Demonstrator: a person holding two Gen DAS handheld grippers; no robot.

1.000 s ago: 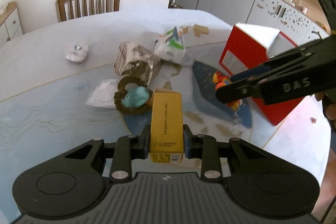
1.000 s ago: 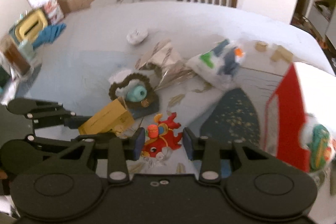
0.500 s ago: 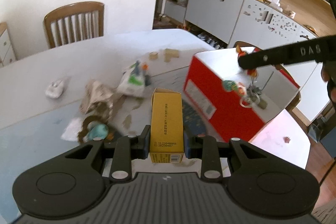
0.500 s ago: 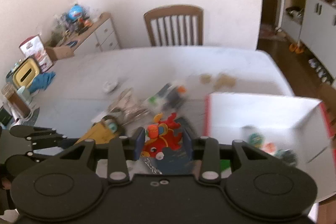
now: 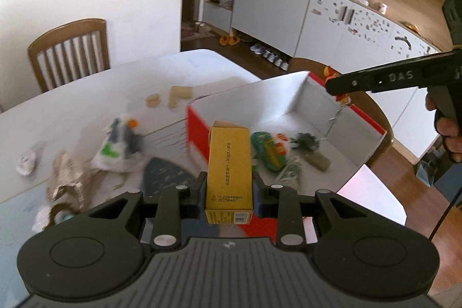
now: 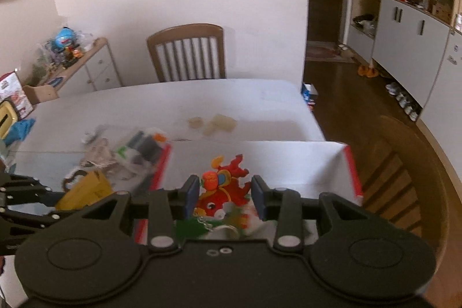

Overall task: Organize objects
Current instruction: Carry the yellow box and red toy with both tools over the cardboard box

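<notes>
My left gripper (image 5: 228, 189) is shut on a yellow carton (image 5: 229, 168) and holds it above the near wall of the red box (image 5: 196, 134). My right gripper (image 6: 225, 192) is shut on a red plush keychain toy (image 6: 223, 186) and holds it over the open red box (image 6: 350, 175); its key ring hangs below. In the left wrist view the right gripper (image 5: 329, 84) reaches over the box's far corner. Inside the box lie a green toy (image 5: 267, 150) and a few small items (image 5: 310, 147).
On the white table (image 5: 86, 94) left of the box lie a white plush bag (image 5: 119, 146), crumpled paper (image 5: 66, 178), a dark blue pouch (image 5: 167, 178) and wooden blocks (image 5: 170, 98). A wooden chair (image 6: 187, 54) stands behind the table. Cabinets line the right wall.
Both grippers rose and moved right with their loads, from over the table clutter to over the red box. The box's inside now shows.
</notes>
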